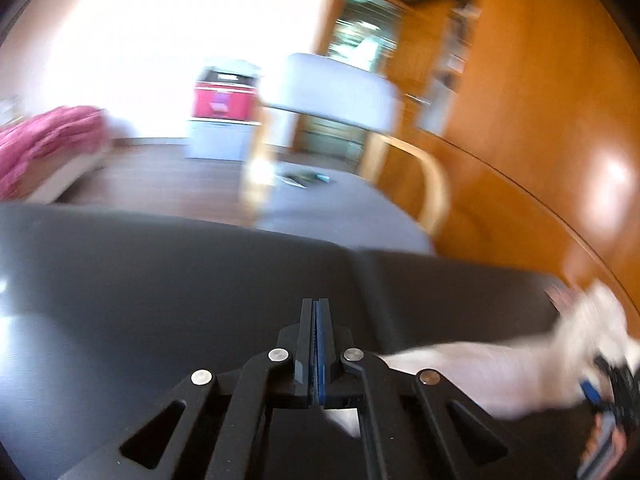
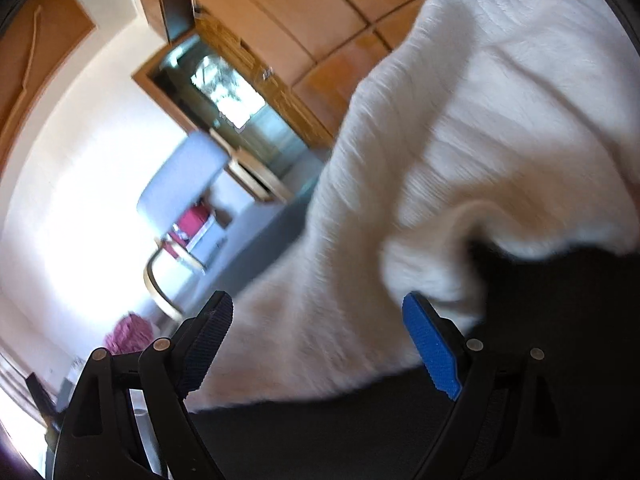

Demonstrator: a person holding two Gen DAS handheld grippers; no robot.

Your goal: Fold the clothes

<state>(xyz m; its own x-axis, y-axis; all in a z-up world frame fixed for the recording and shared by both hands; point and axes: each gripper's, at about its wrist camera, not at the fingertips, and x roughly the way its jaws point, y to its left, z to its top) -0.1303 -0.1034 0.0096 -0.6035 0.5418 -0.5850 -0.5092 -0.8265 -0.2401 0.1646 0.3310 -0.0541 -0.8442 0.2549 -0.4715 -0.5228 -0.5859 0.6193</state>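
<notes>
left wrist cam sits low over the dark bench, looking level across the room; right wrist cam is rolled sideways, right up against the white sweater; both catch the grey chair and the wooden cabinets

Ahead of the closed fingers of the left gripper the dark matte tabletop lies bare to its far edge; beyond stands a grey-cushioned wooden armchair. Right of those fingers a white ribbed knit garment lies across the way. The same garment fills the gap between the right gripper's spread fingers and ahead
</notes>
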